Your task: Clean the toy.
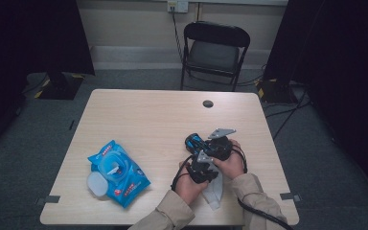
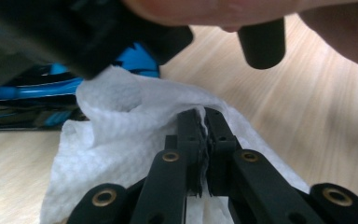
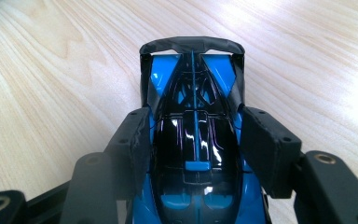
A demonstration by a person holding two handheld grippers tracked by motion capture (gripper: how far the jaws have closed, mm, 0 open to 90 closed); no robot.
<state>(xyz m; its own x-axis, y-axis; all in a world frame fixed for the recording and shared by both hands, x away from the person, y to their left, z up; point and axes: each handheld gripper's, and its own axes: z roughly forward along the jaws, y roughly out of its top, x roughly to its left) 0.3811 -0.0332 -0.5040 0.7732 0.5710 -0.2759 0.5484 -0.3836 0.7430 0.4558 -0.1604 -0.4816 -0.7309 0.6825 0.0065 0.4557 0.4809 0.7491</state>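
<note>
Here, toy car (image 3: 193, 154) clamped, wipe (image 2: 121, 121) pinched

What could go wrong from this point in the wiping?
The left tongs pinch just a fold of the white wipe, so it could slip out or tear. The right tongs clamp the glossy sides of the blue toy car; rubbing might twist it loose onto the table.

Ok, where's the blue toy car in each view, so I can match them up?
High view: the toy car sits right of the table's middle, just beyond the hands, in the right gripper.
Left gripper view: a blue and black strip at the left edge, behind the white wipe.
Right gripper view: dead centre, clamped between the jaws.
Shared landmark: the light wood table.
</note>
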